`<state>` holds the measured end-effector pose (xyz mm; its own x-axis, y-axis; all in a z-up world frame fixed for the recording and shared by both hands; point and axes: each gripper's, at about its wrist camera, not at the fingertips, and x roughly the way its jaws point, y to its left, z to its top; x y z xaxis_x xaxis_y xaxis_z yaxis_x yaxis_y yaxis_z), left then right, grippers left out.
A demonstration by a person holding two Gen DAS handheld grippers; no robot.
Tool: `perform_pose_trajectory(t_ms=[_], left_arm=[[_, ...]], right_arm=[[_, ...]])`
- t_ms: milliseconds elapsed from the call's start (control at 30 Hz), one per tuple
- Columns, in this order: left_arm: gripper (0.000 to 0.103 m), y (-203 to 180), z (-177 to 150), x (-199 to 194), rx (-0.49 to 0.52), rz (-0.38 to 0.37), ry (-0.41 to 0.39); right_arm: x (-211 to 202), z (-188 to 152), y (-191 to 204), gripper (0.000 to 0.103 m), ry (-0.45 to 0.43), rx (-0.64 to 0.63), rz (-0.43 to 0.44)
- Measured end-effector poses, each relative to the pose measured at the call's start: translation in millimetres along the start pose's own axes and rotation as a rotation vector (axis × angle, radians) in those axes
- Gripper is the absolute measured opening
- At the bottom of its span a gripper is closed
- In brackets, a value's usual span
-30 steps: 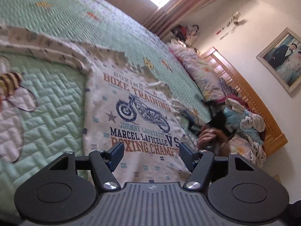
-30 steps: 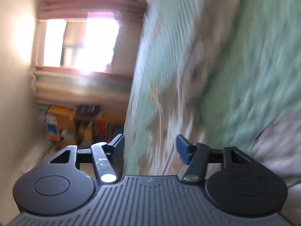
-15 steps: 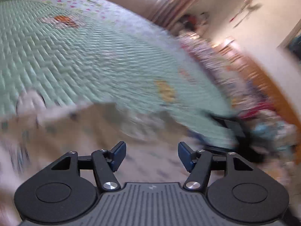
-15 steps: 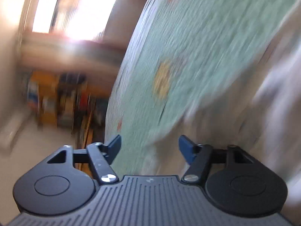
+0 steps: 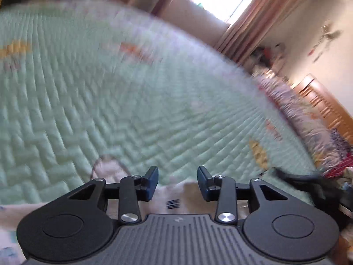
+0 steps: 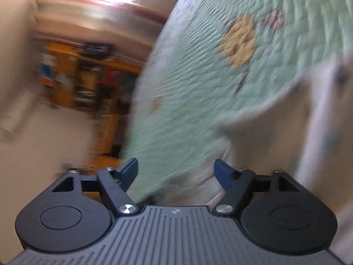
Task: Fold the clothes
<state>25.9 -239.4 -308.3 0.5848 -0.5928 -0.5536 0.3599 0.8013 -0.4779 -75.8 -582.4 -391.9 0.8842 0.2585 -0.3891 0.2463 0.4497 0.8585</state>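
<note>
Left wrist view showed the left gripper (image 5: 177, 182) with its jaws apart and closing, pale cloth of the garment (image 5: 187, 196) lying under and between them, though blur hid whether the pads pressed it. Beyond the garment spread the green quilt (image 5: 132, 110), with a patterned pillow (image 5: 297, 114), a wooden headboard (image 5: 331, 108) and curtains (image 5: 253, 15) past the quilt's far edge. The right gripper (image 6: 175, 172) also stood apart and closing, over the quilt's edge, the garment (image 6: 275, 128) bunched on the quilt beside its right finger. A cluttered wooden shelf (image 6: 88, 77) stood off the quilt's edge.
</note>
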Motion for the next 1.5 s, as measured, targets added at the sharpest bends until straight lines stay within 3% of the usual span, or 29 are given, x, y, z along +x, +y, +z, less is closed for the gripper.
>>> perform_pose_trajectory(t_ms=[33, 67, 100, 200, 267, 300, 500, 667, 767, 1000, 1100, 1133, 1167, 1233, 1300, 1367, 1433, 1500], left_arm=[[0.051, -5.8, -1.5, -14.3, 0.02, -0.016, -0.036], [0.057, -11.7, -5.4, -26.1, 0.039, -0.039, -0.051], [0.058, -17.0, -11.8, -35.9, 0.058, -0.052, -0.052], [0.058, -26.6, -37.8, -71.9, 0.071, -0.096, -0.062], [0.06, -16.6, -59.0, -100.1, -0.003, -0.138, -0.056], [0.061, -9.1, -71.2, -115.6, -0.048, -0.16, -0.05], [0.066, 29.8, -140.4, -193.9, -0.203, -0.135, 0.022], [0.066, 56.4, -162.9, -234.5, -0.271, -0.071, 0.023], [0.069, 49.1, -165.2, -253.6, -0.271, -0.084, -0.001], [0.072, -5.4, -178.1, -255.6, -0.163, -0.151, 0.039], [0.073, -17.4, -188.6, -263.7, -0.085, -0.133, 0.055], [0.074, -18.9, -191.6, -267.5, -0.058, -0.114, 0.059], [0.075, -19.3, -194.6, -272.3, -0.035, -0.086, 0.059], [0.078, -15.5, -201.9, -281.8, -0.015, -0.048, 0.061], [0.078, -5.3, -206.8, -287.0, -0.039, -0.058, 0.068], [0.079, -1.9, -209.9, -284.7, -0.054, -0.083, 0.078], [0.079, -3.0, -212.9, -280.2, -0.06, -0.105, 0.088], [0.079, -7.7, -217.8, -276.5, -0.057, -0.123, 0.102]], right_arm=[[-9.7, 12.7, -4.0, 0.055, -0.07, -0.007, -0.043], [-22.9, 24.3, -6.8, 0.059, -0.143, -0.001, -0.077], [-38.6, 30.6, -7.4, 0.059, -0.203, 0.014, -0.086], [-97.2, 21.7, 2.1, 0.067, -0.241, -0.023, 0.014], [-150.9, -1.7, -5.3, 0.081, -0.28, -0.049, 0.017], [-178.6, -13.9, -10.3, 0.083, -0.303, -0.058, 0.015], [-343.1, -69.9, -109.6, 0.086, -0.48, 0.248, -0.067], [-402.4, -79.1, -136.0, 0.086, -0.597, 0.386, -0.019], [-390.8, -86.8, -115.2, 0.086, -0.541, 0.36, 0.065], [-265.7, -118.2, -35.7, 0.085, -0.155, 0.277, 0.171], [-224.5, -150.8, -16.9, 0.083, 0.077, 0.201, 0.037], [-224.0, -156.4, -11.9, 0.072, 0.092, 0.143, -0.007], [-230.0, -159.0, -7.5, 0.068, 0.076, 0.069, -0.047], [-248.2, -159.3, -3.9, 0.068, 0.028, -0.036, -0.131], [-278.5, -153.2, -4.1, 0.069, -0.03, -0.034, -0.225], [-308.4, -152.1, -3.0, 0.076, -0.078, -0.059, -0.295], [-316.9, -155.1, 19.2, 0.084, -0.093, -0.156, -0.276], [-306.3, -159.7, 27.9, 0.089, -0.041, -0.205, -0.214]])
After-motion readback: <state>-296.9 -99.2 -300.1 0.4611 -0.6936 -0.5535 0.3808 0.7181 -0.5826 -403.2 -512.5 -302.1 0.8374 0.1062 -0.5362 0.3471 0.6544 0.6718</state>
